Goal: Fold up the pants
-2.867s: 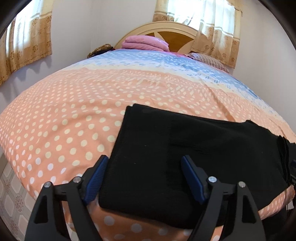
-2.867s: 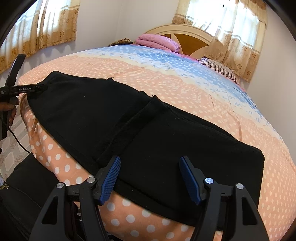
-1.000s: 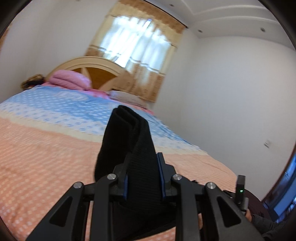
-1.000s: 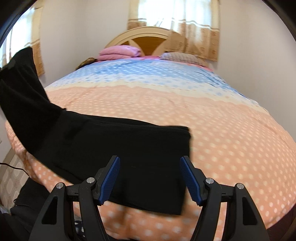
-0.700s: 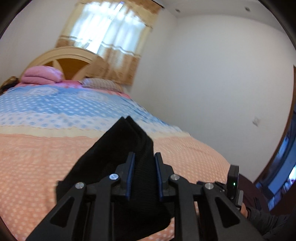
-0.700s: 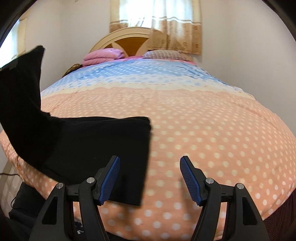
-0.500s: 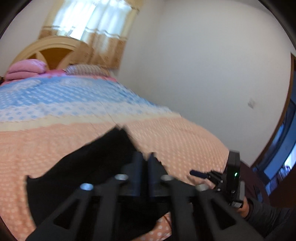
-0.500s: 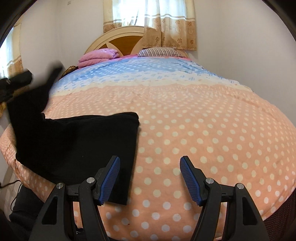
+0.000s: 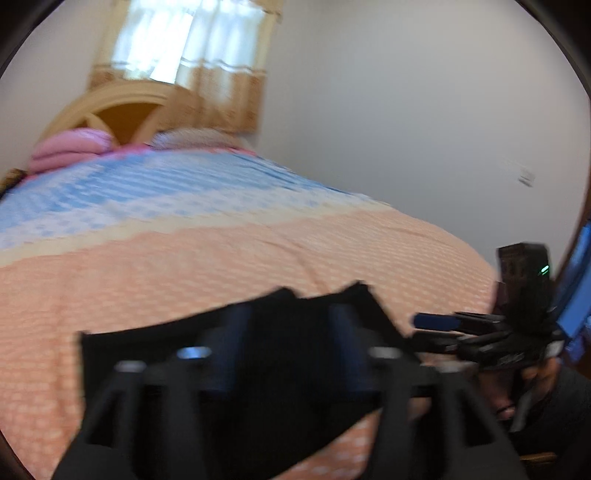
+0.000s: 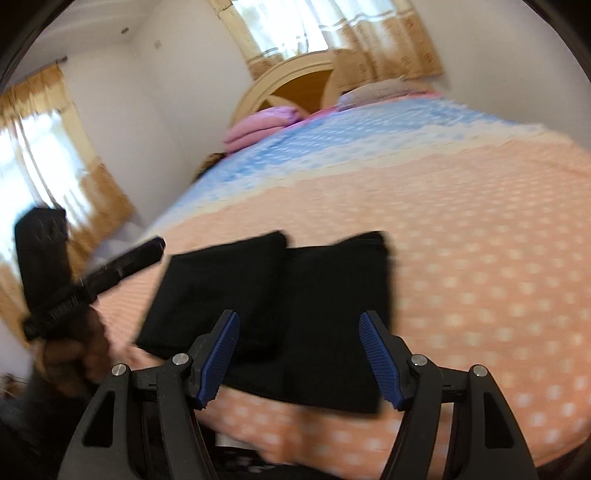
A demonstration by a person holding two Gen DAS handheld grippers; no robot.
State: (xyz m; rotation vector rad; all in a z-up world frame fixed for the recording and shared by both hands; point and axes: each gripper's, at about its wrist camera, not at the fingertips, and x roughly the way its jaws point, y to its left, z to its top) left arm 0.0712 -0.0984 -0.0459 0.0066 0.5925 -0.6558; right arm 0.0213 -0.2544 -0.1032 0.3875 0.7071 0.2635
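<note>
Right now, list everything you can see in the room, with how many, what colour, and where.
pants: one, black, folded near the foot edge of the bed.
bedspread: one, peach with white dots, blue band toward the head, covering the bed.
headboard: one, cream and brown, arched, at the far end.
pink bedding: one folded stack, by the headboard.
pillow: one, pale patterned, right of the pink stack.
curtains: tan and white, two windows.
left tool: black, blue pads, open over the pants.
right tool: black, blue pads, open, empty.

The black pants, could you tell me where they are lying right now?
The pants lie folded on the bedspread near the bed's foot edge, just ahead of the open right gripper.
</note>
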